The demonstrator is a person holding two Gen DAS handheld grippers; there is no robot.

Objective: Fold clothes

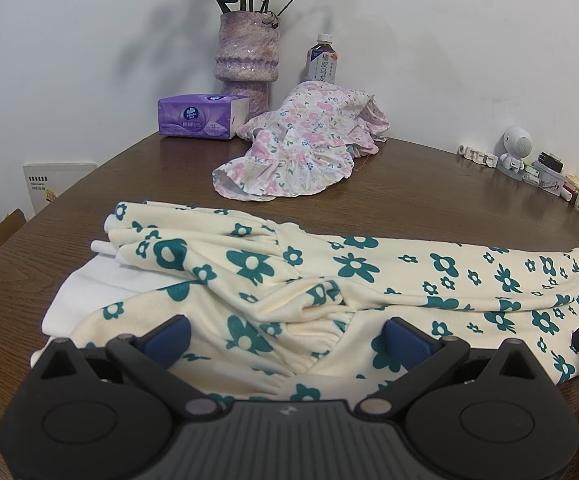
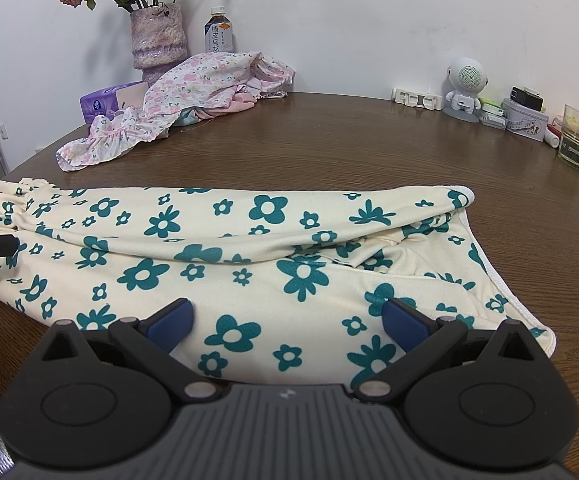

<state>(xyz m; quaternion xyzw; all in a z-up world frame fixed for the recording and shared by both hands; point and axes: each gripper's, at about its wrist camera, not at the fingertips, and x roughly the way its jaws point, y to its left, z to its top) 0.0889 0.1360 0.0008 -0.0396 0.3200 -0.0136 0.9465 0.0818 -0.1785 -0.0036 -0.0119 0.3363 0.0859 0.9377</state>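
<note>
Cream garment with teal flower print point(image 1: 369, 280) lies on brown wooden table point(image 1: 409, 184), directly ahead of and partly under both claws. Long axis runs left-right across my view. Gathered, bunched end sits before left gripper point(image 1: 285, 334); flatter hemmed end before right gripper point(image 2: 287, 320). Each is nearer its own end. Both grippers low over near edge, level, pointing toward wall, fingers spread wide, pinching nothing. I judge next fold needs near-edge pinch. Pink floral garment point(image 1: 301, 144) lies well apart, far side.
</note>
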